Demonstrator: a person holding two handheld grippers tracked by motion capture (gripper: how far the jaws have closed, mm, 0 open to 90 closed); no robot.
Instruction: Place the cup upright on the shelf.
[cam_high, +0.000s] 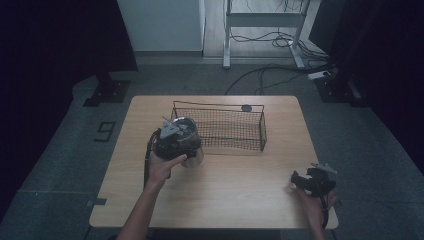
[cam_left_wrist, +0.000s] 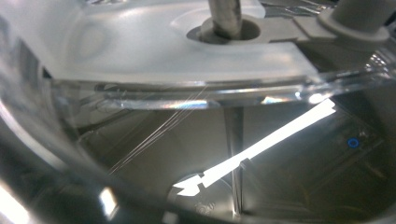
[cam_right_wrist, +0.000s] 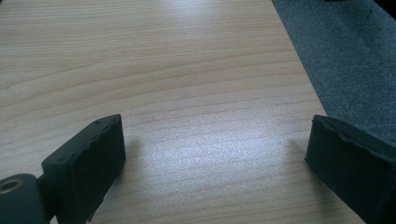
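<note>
A clear plastic container (cam_high: 194, 154) with a round rim hangs just in front of the wire basket's (cam_high: 218, 106) near-left corner. My left gripper (cam_high: 181, 139) is shut on its rim from above, with a hand wrapped around the gripper. The left gripper view looks through the clear container (cam_left_wrist: 154, 154) wall from very close. A frosted lid piece (cam_left_wrist: 154, 51) with a metal shaft (cam_left_wrist: 225, 14) lies across the top. My right gripper (cam_high: 299, 179) rests low at the table's near-right corner. In the right gripper view its fingers (cam_right_wrist: 88, 158) stand wide apart, the right gripper (cam_right_wrist: 215, 140) open over bare wood.
The dark wire basket stands lengthwise at the back middle of the wooden table (cam_high: 230, 190), with a small dark round object (cam_high: 246, 107) just behind it. Grey floor (cam_right_wrist: 345, 56) lies beyond the table's right edge, and cables and a desk frame (cam_high: 265, 30) sit farther back.
</note>
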